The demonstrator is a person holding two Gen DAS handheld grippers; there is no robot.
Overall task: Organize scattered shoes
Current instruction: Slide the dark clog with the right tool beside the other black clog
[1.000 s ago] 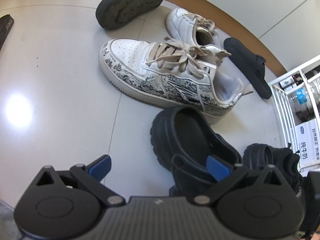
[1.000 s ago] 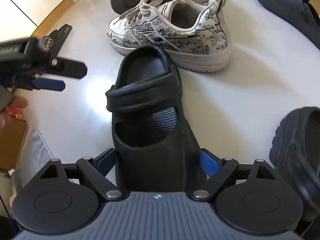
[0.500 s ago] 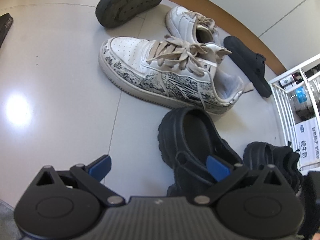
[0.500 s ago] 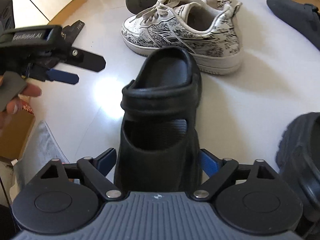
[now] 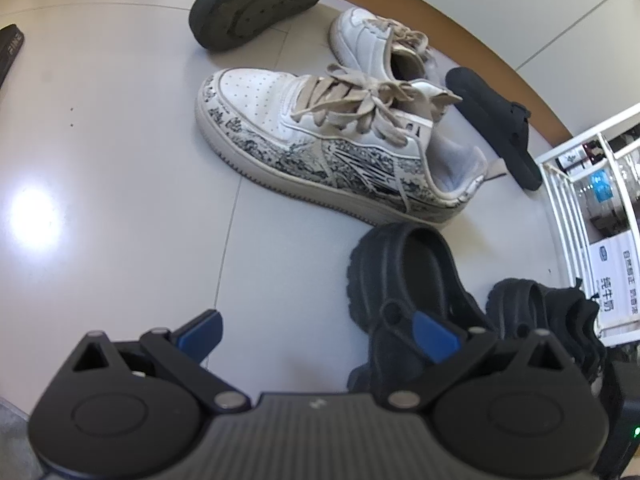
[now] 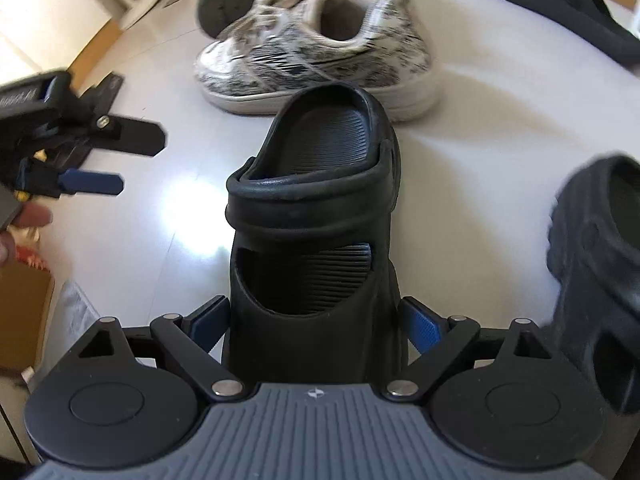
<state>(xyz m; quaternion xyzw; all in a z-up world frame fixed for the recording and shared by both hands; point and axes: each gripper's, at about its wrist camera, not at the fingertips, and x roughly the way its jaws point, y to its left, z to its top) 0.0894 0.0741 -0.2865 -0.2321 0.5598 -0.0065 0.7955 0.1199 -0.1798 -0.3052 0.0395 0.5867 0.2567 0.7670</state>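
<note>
The pale tiled floor [image 5: 120, 168] carries every shoe in sight, with a white wire rack [image 5: 580, 208] standing at its right edge in the left wrist view. Largest of the shoes is the white sneaker with a dark wave print [image 5: 328, 152], lying on its sole in the middle, toe to the left and loose beige laces spilling over its tongue; a second white sneaker [image 5: 372, 40] sits just behind it, farther off. To the far left of that pair a dark shoe [image 5: 256, 4] is tipped so its sole faces the camera, and to the right a flat black slipper [image 5: 496, 128] lies near the rack. In the right wrist view a black clog [image 6: 316, 216] fills the centre, heel end toward the printed sneaker, strap across its opening. The right gripper [image 6: 316, 328] stands wide, a blue pad pressed to each side of the clog's near end, so it has hold of it. A matching black clog [image 6: 596, 264] rests on the floor at the right. The left gripper [image 5: 316, 332] is spread wide with nothing between its pads, only bare tile and the edge of a clog beyond. A thumb [image 6: 34, 216] shows behind it at the left edge of the right wrist view.
</note>
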